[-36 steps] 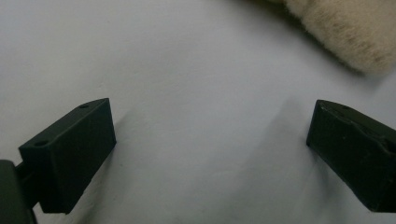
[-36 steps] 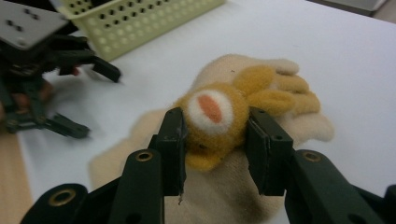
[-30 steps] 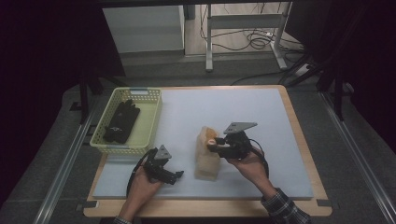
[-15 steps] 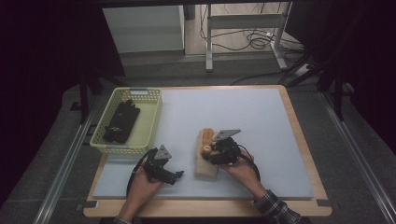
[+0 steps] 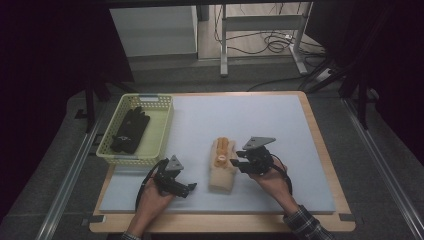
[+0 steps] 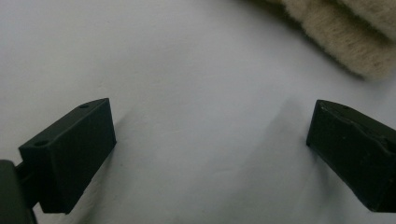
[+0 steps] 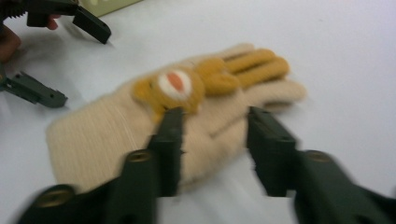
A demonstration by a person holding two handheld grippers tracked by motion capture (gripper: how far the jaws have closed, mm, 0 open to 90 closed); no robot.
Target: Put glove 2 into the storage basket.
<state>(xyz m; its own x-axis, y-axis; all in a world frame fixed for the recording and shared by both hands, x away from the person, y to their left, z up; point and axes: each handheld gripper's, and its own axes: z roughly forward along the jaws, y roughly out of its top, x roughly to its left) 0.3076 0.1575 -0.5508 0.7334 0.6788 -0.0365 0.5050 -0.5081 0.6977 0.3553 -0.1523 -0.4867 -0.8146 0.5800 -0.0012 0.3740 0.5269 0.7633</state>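
Near centre of surface, right tool (image 7: pixel 212 140), jaws apart, straddles beige knit glove (image 5: pixel 222 165); not gripped yet, black glove (image 5: pixel 130 130) already in basket (image 5: pixel 162 132).

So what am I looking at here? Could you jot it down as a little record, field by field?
surface: pale mat on a wooden table
item in hand: beige knitted glove with an orange animal face, lying flat
right gripper: open, jaws straddling the glove's edge
left gripper: open, low over bare mat beside the glove
basket: yellow-green, at the left
in basket: black gloves
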